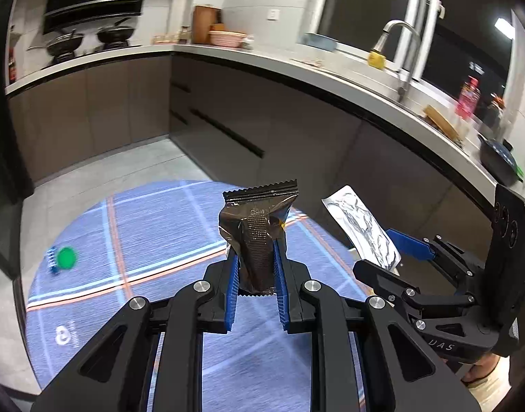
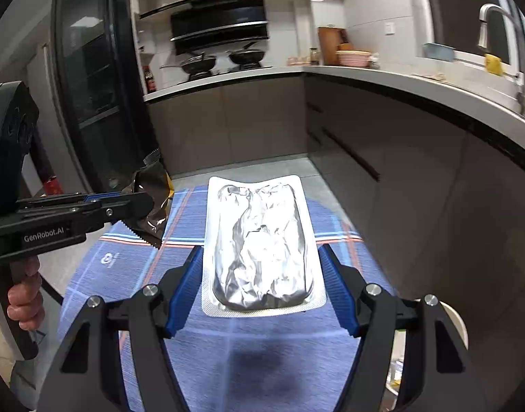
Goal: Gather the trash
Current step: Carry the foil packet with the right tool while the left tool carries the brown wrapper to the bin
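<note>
My left gripper (image 1: 256, 255) is shut on a brown snack wrapper (image 1: 259, 230) and holds it upright above the blue rug; the wrapper also shows at the left of the right wrist view (image 2: 152, 202). My right gripper (image 2: 260, 257) is shut on a silver foil packet (image 2: 260, 243), its blue pads against the packet's two long edges. That packet also shows at the right of the left wrist view (image 1: 362, 228), in the other gripper (image 1: 392, 250). A green lid with a small blue piece (image 1: 66, 257) lies on the rug at the left.
A round blue plaid rug (image 1: 159, 226) covers the grey floor. Dark cabinets under an L-shaped white counter (image 1: 296, 68) run behind and to the right, with pans, a sink tap and dishes on top. A white round rim (image 2: 458, 322) shows at lower right.
</note>
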A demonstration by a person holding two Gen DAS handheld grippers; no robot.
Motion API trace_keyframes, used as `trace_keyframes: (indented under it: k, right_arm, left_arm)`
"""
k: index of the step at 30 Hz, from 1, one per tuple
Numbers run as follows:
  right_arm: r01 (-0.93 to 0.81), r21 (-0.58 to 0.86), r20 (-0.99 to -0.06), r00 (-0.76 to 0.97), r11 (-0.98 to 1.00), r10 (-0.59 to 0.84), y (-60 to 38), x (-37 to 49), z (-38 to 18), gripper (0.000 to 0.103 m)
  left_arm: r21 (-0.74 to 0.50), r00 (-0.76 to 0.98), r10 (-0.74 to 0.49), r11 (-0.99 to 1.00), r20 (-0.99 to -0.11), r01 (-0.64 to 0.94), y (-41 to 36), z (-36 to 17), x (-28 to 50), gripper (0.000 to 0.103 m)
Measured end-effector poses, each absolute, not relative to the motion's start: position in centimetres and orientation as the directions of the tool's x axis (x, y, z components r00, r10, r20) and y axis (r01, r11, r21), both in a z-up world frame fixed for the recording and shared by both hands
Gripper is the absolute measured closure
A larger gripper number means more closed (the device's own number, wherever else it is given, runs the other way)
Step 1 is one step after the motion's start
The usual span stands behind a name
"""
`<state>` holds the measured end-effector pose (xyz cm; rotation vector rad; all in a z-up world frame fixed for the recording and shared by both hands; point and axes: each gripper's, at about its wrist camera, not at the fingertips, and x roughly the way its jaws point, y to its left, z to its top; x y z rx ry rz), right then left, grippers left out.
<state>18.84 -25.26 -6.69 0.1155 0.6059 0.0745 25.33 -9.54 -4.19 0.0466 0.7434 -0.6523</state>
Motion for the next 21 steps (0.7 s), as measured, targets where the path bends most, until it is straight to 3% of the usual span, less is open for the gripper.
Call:
trace_keyframes:
  k: [21]
  right_arm:
    - [0.275, 0.182, -0.575, 0.809, 0.944, -0.125, -40.5, 9.2, -10.0, 0.035]
  left_arm:
    - [-0.196, 0.331, -0.638, 0.612, -0.695, 0.766, -28.5, -7.1, 22.1, 0.086]
